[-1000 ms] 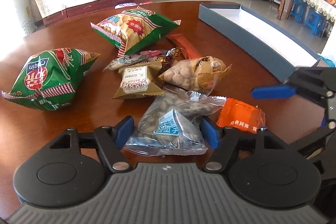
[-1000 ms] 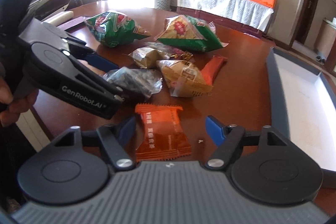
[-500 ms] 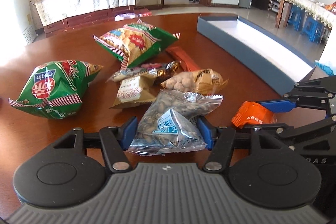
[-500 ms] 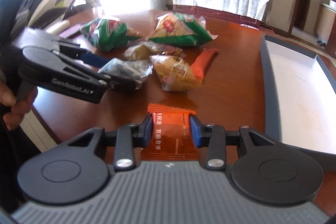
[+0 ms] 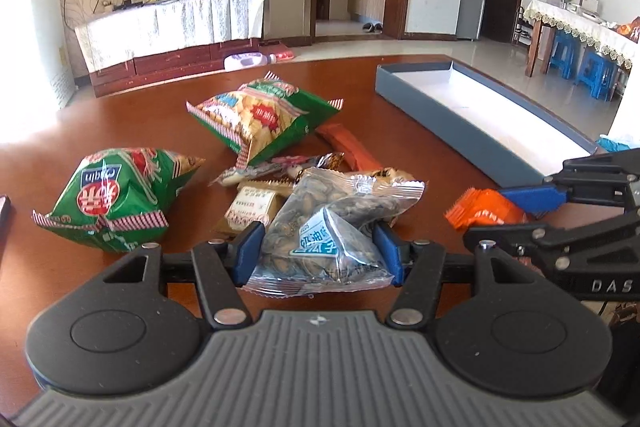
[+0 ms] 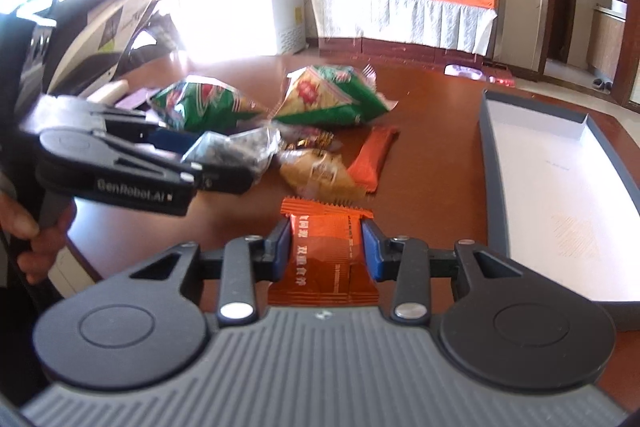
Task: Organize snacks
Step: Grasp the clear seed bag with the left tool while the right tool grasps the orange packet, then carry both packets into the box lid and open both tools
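My left gripper (image 5: 318,247) is shut on a clear packet of seeds (image 5: 336,227) and holds it above the brown table (image 5: 120,107). My right gripper (image 6: 325,247) is shut on a small orange packet (image 6: 326,255), also lifted; the packet shows in the left wrist view (image 5: 480,213). The left gripper with the seed packet (image 6: 236,151) shows at the left of the right wrist view. A grey tray with a white floor (image 6: 560,187) lies to the right, also seen in the left wrist view (image 5: 480,107).
On the table lie two green snack bags (image 5: 116,199) (image 5: 264,115), a tan nut packet (image 6: 316,173), a long orange bar (image 6: 374,155), a beige packet (image 5: 252,205) and small candies (image 5: 280,163). A person's hand (image 6: 24,227) grips the left tool.
Both grippers have closed on their packets and lifted them off the table. The seed packet rose at the left, the orange packet at the right.
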{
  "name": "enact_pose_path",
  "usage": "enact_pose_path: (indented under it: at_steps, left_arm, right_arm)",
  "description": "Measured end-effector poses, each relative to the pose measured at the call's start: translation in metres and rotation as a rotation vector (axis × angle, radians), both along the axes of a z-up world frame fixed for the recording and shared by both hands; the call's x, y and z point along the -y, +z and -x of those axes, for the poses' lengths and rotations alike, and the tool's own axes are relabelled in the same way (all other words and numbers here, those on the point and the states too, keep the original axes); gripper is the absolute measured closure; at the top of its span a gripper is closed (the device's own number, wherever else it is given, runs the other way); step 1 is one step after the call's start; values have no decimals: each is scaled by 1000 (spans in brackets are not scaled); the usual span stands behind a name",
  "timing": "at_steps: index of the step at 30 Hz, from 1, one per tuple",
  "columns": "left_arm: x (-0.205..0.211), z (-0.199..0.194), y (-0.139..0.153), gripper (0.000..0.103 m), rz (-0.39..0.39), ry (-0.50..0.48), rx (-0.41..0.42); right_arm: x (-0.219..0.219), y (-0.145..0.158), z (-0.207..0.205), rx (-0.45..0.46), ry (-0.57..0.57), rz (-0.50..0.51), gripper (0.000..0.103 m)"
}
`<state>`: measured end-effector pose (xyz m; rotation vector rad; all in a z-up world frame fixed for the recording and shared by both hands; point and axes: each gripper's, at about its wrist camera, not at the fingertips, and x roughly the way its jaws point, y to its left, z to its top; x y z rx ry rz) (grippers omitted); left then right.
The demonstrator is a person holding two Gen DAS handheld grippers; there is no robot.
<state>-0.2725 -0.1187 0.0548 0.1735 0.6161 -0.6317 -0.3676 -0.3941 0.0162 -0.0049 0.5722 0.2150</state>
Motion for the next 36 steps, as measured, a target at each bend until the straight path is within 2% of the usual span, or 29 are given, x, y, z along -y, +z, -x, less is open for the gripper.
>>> enact_pose_path:
  at_steps: [7,18,28,36]
  left_arm:
    - [6,2,11,38,38,20,41]
    - [49,0,27,38,21,20,102]
    - [108,-2,31,38,17,-52,129]
    - [157,-18,26,38,40,-111,120]
  right_arm:
    - [5,12,4,55,-13,-25,62]
    - [32,31,5,111,-83,-46,62]
    - [73,46,-1,147,-171,-17,62]
    - [115,36,-2,133,-286,-46,62]
